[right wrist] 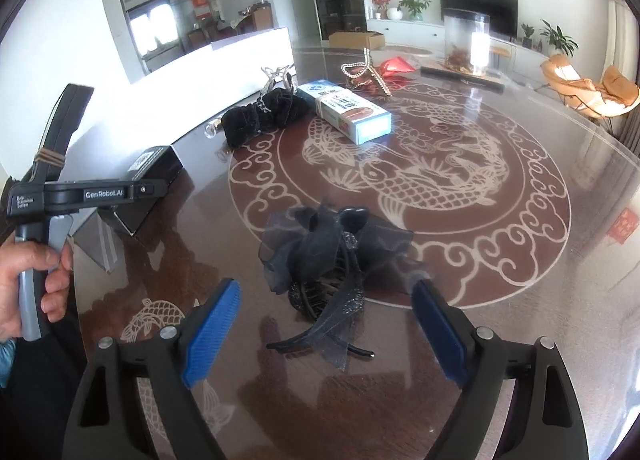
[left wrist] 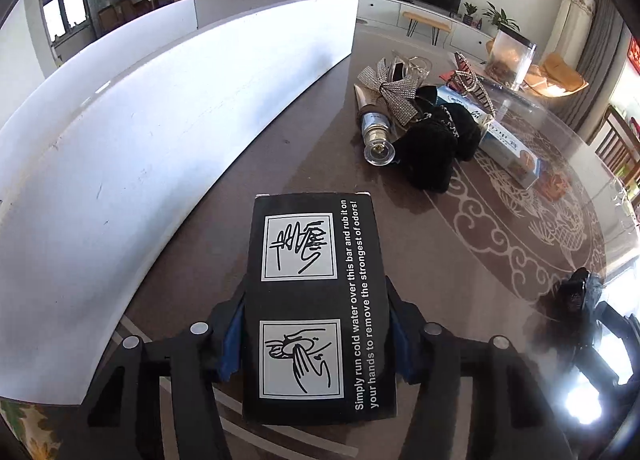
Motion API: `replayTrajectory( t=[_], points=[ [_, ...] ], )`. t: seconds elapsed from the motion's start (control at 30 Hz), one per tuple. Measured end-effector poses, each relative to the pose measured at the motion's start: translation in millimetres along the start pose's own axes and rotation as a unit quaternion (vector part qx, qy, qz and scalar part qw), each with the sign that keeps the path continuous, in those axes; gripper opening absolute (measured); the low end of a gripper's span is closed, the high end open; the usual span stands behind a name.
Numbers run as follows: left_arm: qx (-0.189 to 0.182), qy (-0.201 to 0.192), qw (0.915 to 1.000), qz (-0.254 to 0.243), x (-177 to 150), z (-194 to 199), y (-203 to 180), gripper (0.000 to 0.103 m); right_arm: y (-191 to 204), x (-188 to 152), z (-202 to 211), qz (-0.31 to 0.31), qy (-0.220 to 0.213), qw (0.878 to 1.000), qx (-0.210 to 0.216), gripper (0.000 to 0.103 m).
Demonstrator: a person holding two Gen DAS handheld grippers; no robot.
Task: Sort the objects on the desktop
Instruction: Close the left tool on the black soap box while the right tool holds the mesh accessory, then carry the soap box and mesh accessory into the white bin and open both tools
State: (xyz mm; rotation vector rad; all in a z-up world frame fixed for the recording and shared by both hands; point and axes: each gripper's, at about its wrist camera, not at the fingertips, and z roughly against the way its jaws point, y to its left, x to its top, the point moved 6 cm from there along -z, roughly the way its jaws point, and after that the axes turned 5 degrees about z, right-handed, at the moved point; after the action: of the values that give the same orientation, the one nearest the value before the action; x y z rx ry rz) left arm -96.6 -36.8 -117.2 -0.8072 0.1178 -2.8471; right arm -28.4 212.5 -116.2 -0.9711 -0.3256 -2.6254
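Between left gripper (left wrist: pixel 316 344) pads — black box (left wrist: pixel 316 300); right gripper (right wrist: pixel 328 324) open

The soap box (left wrist: pixel 316 300) sits between the left gripper's (left wrist: pixel 316 340) fingers, beside the white bin (left wrist: pixel 140 148); the hair clip (right wrist: pixel 324 272) lies on the table (right wrist: pixel 500 320) ahead of the right gripper (right wrist: pixel 326 324); the carton (right wrist: pixel 348 112) lies beyond.

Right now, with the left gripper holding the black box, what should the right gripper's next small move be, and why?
Probably ease the right gripper forward and close on the dark bow hair clip. It is open, and the clip lies on the table just ahead between its fingers, untouched, while the left gripper is occupied with the black box.
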Motion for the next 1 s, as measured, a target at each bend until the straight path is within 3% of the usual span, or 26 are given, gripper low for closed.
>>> replayTrajectory(
  t=[0.17, 0.33, 0.37, 0.4, 0.5, 0.63, 0.8, 1.0],
  points=[
    [-0.035, -0.018, 0.9989, -0.025, -6.2, 11.4, -19.1, 0.058, 1.4, 2.1, 2.1, -0.036, 0.015, 0.999, 0.005, 0.088],
    [-0.043, -0.015, 0.9978, -0.049, -11.7, 11.8, -32.2, 0.058, 9.3, 14.2, -29.5, 0.009, 0.050, 0.996, -0.069, 0.094],
    [-0.048, -0.020, 0.9975, -0.049, -10.5, 15.7, -31.3, 0.058, 9.2, 16.8, -30.0, 0.017, 0.045, 0.996, -0.075, 0.078],
    [-0.054, -0.024, 0.9972, -0.045, -9.6, 19.5, -29.6, 0.058, 8.7, 19.0, -27.5, 0.026, 0.042, 0.995, -0.082, 0.039],
    [-0.080, -0.036, 0.9958, -0.028, -10.6, 36.4, -23.7, 0.058, 7.1, 17.8, -22.2, 0.033, 0.063, 0.995, -0.065, 0.037],
    [-0.100, -0.054, 0.9933, -0.019, -8.2, 68.5, -15.1, 0.058, 8.0, 22.4, -8.8, 0.028, 0.058, 0.997, -0.051, 0.037],
    [-0.105, -0.086, 0.9907, 0.016, 26.7, 109.1, 28.9, 0.058, 38.4, 86.2, 9.2, 0.033, 0.003, 0.999, -0.013, 0.037],
    [-0.044, -0.110, 0.9875, 0.104, 73.2, 123.5, 136.1, 0.058, 138.1, 205.1, 3.4, 0.078, -0.068, 0.992, 0.068, 0.037]
  ],
)
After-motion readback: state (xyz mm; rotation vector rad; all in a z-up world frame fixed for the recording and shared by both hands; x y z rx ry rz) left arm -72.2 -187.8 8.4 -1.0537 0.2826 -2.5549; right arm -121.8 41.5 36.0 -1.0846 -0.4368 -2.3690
